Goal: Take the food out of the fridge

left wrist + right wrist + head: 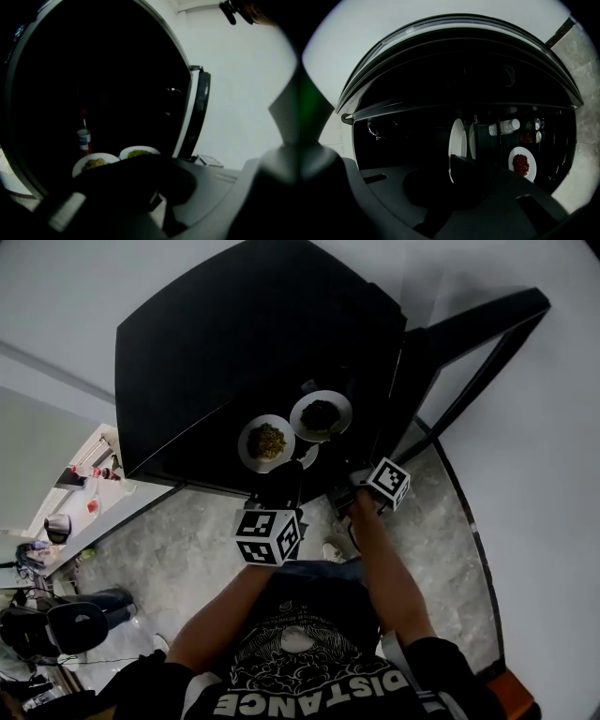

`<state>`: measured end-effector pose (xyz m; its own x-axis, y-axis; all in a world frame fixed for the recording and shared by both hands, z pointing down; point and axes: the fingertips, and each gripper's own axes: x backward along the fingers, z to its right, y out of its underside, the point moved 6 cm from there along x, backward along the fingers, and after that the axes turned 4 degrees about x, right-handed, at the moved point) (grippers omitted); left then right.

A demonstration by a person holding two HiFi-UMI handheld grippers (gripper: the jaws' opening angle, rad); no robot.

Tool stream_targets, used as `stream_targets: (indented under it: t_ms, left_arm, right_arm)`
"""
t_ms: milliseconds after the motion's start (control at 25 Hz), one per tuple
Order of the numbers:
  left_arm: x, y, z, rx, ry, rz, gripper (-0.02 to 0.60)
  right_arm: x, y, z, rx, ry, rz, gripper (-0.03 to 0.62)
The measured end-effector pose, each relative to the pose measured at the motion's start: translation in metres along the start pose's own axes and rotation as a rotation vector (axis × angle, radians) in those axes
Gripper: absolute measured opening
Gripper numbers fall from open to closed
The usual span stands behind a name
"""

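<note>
While both grippers sit at the open black fridge [234,343], we count three plates of food, all inside it. Yellowish food [267,440] is on a white plate [245,448] just ahead of the left gripper [285,479]. Dark green food [321,415] is on a second plate [298,418] just beyond that one and to the gripper's right, rims close together. Red food [521,164] is on a third plate [530,172], seen only in the right gripper view, off to one side of the right gripper [343,495] on another level. Two bottles: a red-capped bottle [84,138] stands behind the first plate, front-left of the left gripper; a white bottle [505,126] sits ahead of the right gripper, past the two plates it sees edge-on. Right gripper: jaws clenched, and we see nothing held; the nearest plate rim is close to the tips, contact unclear. Left gripper: its view is too dark, so we cannot tell whether the jaws are apart or together. One door [478,334], swung wide to the right gripper's right, so the shelf front is open toward both grippers. Grey mottled stone floor [187,549] below us, plain white wall [553,474] beyond the door.
</note>
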<state>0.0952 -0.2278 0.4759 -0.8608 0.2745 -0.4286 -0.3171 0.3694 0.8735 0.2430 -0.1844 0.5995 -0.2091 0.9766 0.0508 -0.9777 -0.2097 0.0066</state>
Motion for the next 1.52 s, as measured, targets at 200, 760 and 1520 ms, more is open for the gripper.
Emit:
stream_targets:
  t_ms: [200,760,1520]
  left_arm:
    - [-0.002,0.0,0.0,0.001,0.002,0.0,0.002]
    - [0.0,-0.004,-0.003,0.006,-0.008,0.022,0.002]
    - [0.085,-0.041,0.041,0.045,-0.161,0.22,0.002]
  right_arm:
    - [-0.001,-0.002,0.002,0.012,-0.001,-0.006,0.01]
    - [0.008,0.001,-0.029,0.041,-0.11,-0.019,0.011]
    - [0.107,0.021,-0.147,0.078,-0.236,-0.156,0.011]
